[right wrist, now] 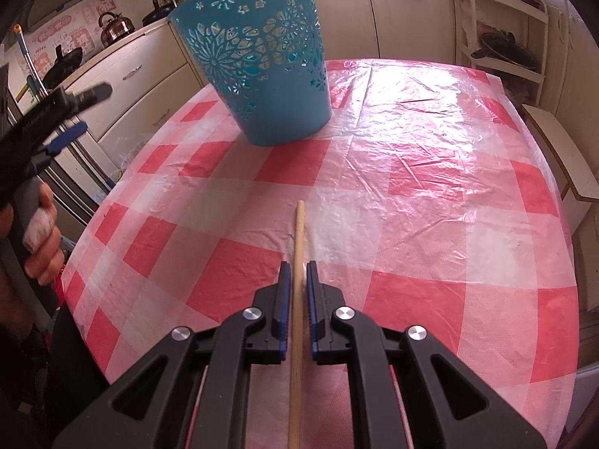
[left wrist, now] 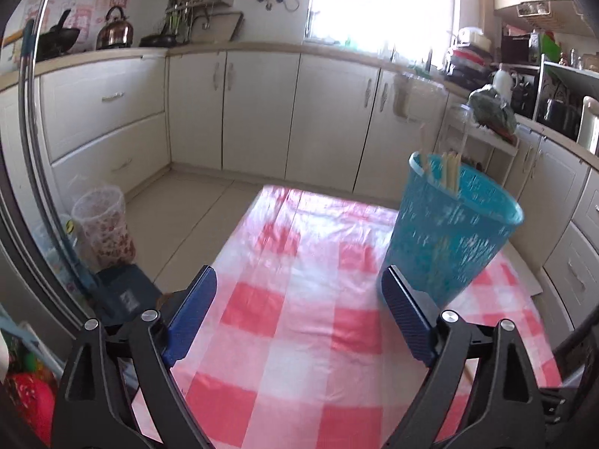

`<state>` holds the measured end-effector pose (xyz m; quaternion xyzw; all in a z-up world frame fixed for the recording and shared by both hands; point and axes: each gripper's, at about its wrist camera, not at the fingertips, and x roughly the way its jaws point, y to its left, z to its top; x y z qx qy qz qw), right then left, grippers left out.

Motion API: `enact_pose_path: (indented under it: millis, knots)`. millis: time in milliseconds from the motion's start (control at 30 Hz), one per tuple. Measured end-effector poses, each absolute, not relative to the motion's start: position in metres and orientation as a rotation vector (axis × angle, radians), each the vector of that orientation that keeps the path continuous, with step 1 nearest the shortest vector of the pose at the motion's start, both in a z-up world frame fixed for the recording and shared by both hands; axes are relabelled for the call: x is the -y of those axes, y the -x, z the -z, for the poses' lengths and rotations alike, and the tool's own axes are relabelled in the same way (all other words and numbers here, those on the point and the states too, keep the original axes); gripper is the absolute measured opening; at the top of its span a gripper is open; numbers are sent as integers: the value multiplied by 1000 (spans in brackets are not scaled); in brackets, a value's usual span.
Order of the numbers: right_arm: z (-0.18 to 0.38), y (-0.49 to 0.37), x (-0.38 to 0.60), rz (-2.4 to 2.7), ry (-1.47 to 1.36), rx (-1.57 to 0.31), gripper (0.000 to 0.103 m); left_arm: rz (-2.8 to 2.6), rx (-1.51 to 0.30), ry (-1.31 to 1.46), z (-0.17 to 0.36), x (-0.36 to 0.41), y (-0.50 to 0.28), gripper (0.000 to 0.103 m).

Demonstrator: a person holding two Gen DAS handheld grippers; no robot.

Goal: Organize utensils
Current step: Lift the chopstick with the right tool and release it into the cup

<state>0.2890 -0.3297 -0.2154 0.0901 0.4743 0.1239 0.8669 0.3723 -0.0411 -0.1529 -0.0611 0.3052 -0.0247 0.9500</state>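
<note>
Wooden chopstick lies on the cloth; pale chopsticks stand in teal basket.

Daylight floods in from a blown-out window at 12 o'clock. Glare sheens the table cover. The bin is motion-blurred in the left view. Fisheye bends the edges; the corners go dark.

a home kitchen: cream cabinets under a counter, a kettle and wok on it, a utensil rack on the wall, a bright window, tiled floor.
</note>
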Motion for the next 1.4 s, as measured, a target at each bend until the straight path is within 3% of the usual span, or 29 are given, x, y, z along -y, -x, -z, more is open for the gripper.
enact_pose_path:
  millis: [233, 433, 700, 967, 1200, 1400]
  knots:
    - [214, -282, 307, -217, 70, -986, 4, 71, -747, 171, 203, 34, -372, 86]
    - [201, -276, 326, -236, -106, -930, 5, 98, -784, 201, 213, 33, -372, 88]
    - [104, -293, 345, -350, -357, -622, 5, 112, -815, 222, 218, 35, -376, 88]
    - [19, -384, 331, -376, -404, -356, 6, 129, -824, 222, 219, 37, -377, 88]
    - [28, -461, 317, -318, -386, -367, 6, 145, -819, 245, 219, 35, -376, 88]
    - [55, -477, 311, -277, -326, -440, 6, 151, -810, 269, 219, 32, -375, 88]
